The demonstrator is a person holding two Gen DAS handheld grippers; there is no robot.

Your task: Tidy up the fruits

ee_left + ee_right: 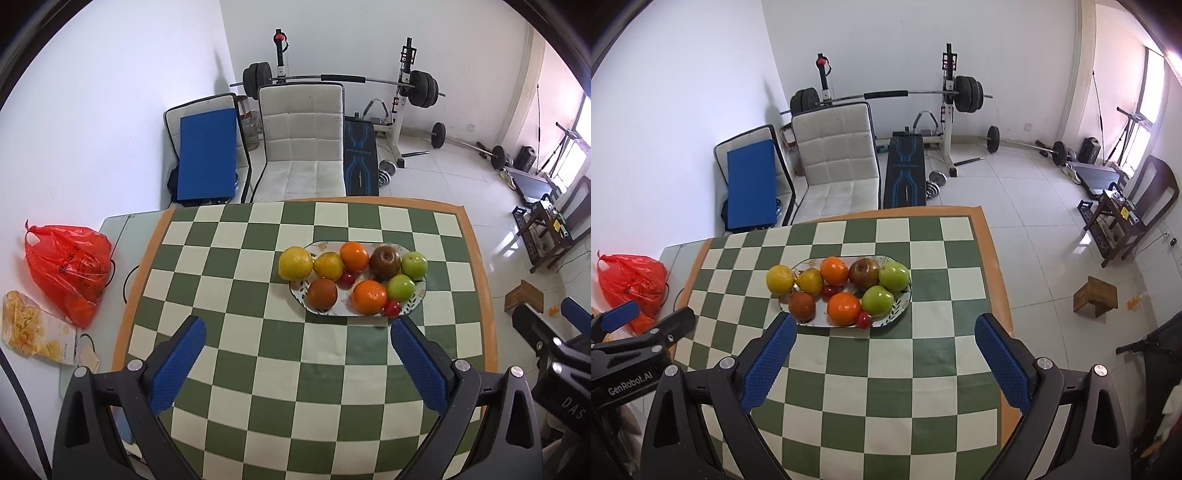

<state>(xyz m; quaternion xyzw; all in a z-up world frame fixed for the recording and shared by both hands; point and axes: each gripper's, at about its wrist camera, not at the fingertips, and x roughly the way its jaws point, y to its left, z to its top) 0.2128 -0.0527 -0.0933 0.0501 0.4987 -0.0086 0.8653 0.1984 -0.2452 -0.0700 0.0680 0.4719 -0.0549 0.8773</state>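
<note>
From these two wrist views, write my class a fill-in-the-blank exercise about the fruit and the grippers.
1. All the fruit sits on one oval ____.
2. The plate holds two oranges and ____ green apples.
3. The left gripper and the right gripper both have jaws that are ____.
4. The cloth is checked white and ____.

Missing words: plate; two; open; green
</note>
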